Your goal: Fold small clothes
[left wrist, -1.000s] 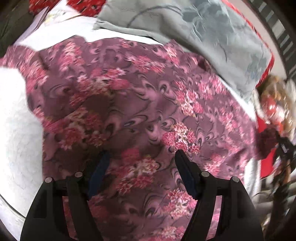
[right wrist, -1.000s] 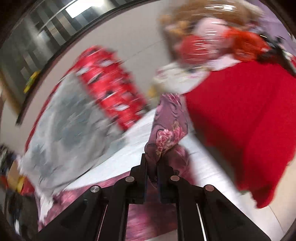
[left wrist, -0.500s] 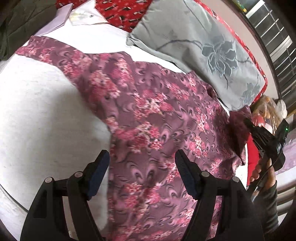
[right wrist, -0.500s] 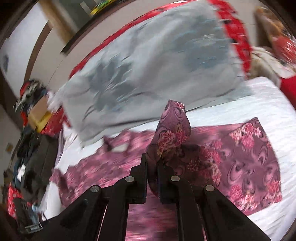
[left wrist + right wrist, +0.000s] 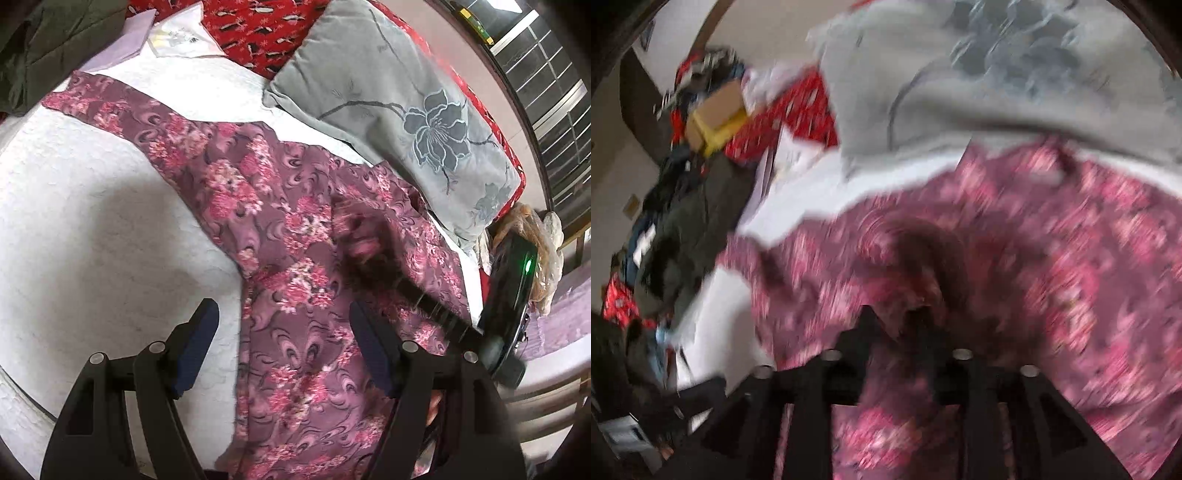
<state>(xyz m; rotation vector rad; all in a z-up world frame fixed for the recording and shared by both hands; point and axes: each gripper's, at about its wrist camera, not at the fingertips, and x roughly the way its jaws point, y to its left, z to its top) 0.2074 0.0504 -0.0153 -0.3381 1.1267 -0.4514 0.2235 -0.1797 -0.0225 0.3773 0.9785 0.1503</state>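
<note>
Your right tongs [image 5: 908,325] grip a fold of the garment [image 5: 295,266], which lies spread on the bed [image 5: 92,229] from 10 to 6 o'clock. Your left tongs [image 5: 284,332] hover wide and empty; swing this fast and the fold may slip or land crooked.

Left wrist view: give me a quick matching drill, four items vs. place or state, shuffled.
Items:
1. floral garment
2. grey pillow
3. left claw
4. dark green cloth

States:
A. open, holding nothing
B. bunched at the upper left edge
C. spread on the white bed cover
D. lying beyond the garment, printed with a dark flower

Pairs: 1-C, 2-D, 3-A, 4-B
</note>
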